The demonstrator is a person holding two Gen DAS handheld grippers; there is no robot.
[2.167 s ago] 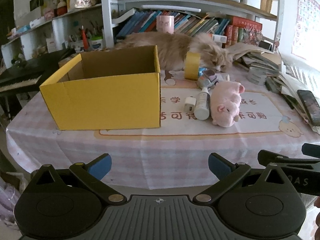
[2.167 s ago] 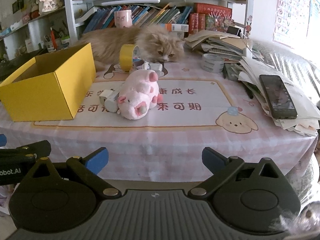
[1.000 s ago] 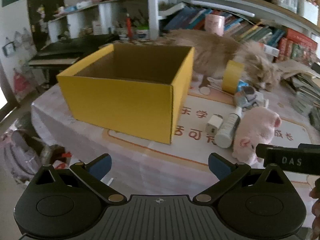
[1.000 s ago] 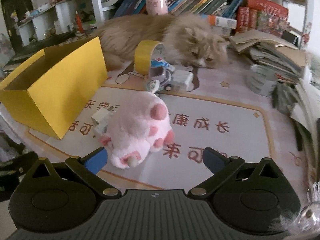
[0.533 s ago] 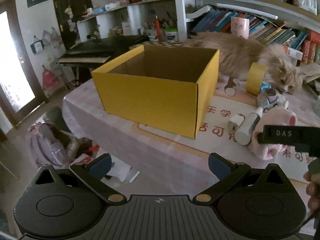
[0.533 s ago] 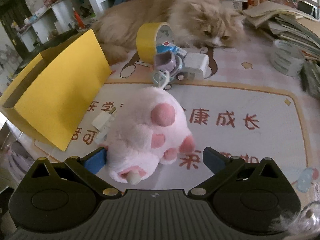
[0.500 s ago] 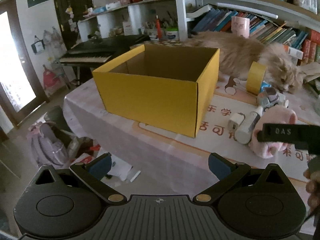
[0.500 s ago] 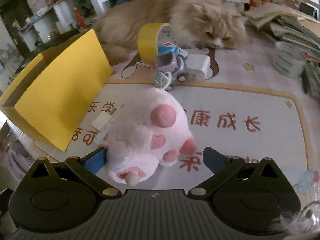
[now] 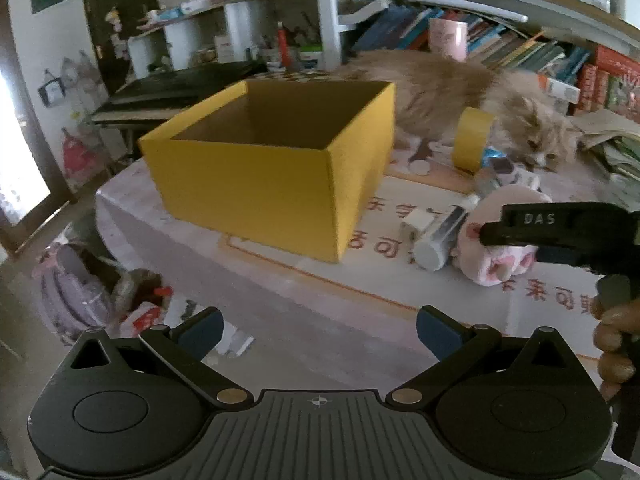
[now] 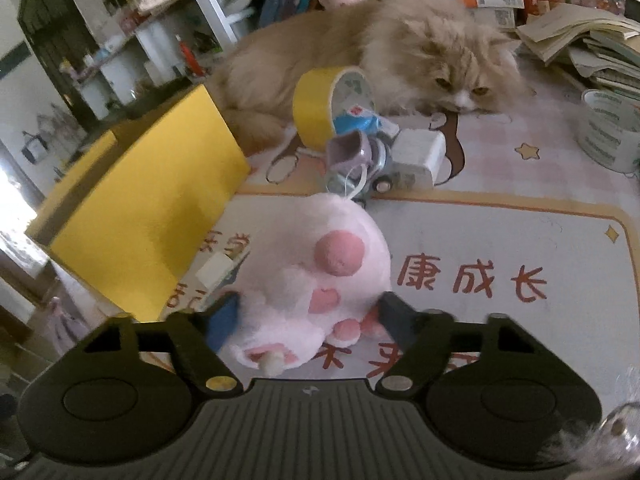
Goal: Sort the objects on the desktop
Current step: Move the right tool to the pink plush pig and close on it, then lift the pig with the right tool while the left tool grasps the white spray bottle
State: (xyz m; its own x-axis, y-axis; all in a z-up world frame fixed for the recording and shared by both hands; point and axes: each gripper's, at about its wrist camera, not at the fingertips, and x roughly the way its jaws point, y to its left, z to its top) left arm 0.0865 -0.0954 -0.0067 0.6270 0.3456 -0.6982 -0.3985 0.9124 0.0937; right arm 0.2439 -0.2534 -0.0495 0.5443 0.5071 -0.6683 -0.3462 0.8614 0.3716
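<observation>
Pink mat (image 10: 500, 240) reads "康成长"; right tool (image 9: 532, 224) – "DAS".

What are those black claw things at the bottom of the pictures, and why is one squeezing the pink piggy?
They are two grabbers a person holds, one in each hand, each with a camera looking along its fingers. The left gripper is open and empty. The right gripper is closing on the pink plush pig between its fingers, probably to move it into the yellow box. On the table also lie a tape roll, a toy car, and a fluffy cat.
</observation>
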